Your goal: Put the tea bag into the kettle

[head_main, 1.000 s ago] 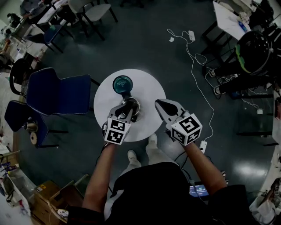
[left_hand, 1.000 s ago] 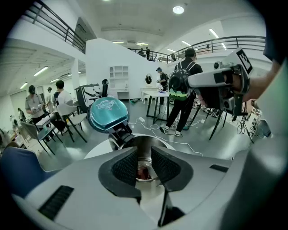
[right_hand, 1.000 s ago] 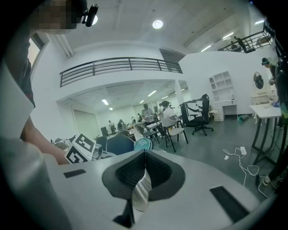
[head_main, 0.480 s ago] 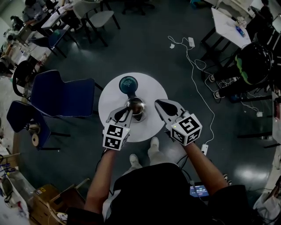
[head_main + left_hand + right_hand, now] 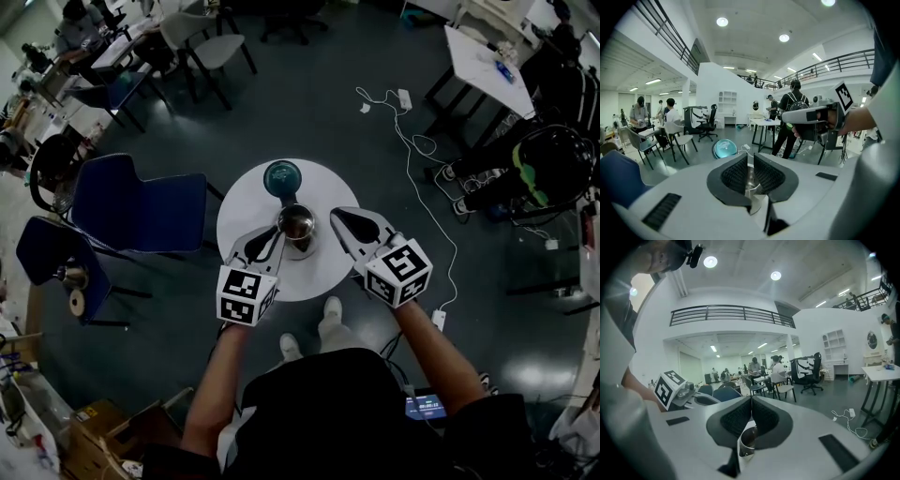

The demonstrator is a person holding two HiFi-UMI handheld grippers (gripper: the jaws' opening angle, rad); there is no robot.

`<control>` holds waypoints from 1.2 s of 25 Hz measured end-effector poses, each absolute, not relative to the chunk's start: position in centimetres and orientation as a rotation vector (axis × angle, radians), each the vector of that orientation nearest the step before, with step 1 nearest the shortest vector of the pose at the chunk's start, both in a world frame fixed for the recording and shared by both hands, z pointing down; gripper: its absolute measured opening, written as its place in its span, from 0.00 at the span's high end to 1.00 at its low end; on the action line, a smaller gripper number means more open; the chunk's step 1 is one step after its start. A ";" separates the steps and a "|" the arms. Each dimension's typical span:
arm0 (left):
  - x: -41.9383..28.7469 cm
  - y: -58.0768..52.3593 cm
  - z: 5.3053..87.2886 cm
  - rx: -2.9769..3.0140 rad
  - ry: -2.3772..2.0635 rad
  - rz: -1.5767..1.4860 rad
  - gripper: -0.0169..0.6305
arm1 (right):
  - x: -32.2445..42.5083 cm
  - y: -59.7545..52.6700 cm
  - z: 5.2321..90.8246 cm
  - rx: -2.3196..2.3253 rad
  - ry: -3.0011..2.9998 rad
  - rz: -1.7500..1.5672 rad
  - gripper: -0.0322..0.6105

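Change: the left tool sat right over the kettle a second ago; it has since drawn back toward the person and now hangs just short of the kettle's near side.
Meaning: this reads as the pull-away after a drop, so the task is probably done or nearly so. That is a judgement, since the tea bag shows in no view.
Left tool: released, its jaws a narrow slit apart with nothing between them; only the steel kettle shows beyond the gap.
Right tool: clenched on nothing, jaws meeting at the tips, hanging just right of the kettle and little moved.
Kettle: shiny steel, upright, mouth open and dark inside, near the middle of the round white counter.
Tea bag: unseen; likely inside the kettle.
Neighbour: a teal round object stands just behind the kettle.
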State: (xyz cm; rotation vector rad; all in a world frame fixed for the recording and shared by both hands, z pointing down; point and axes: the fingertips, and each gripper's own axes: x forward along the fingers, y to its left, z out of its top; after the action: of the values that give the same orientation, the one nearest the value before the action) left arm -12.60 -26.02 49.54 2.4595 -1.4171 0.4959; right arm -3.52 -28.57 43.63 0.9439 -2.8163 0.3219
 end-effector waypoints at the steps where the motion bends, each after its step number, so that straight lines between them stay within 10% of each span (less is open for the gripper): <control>1: -12.8 -25.7 49.0 2.470 -1.421 0.483 0.89 | -3.7 -28.3 43.4 0.946 -2.818 0.314 0.92; 30: -17.6 -14.8 42.7 2.608 -1.376 0.234 0.93 | -11.1 -17.4 39.2 0.977 -2.839 0.095 0.92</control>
State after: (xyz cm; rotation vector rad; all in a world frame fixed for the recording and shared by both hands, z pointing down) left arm -17.64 -14.79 42.66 2.6081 -1.3758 0.2343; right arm -11.10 -17.42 39.22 0.9770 -2.8389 0.0955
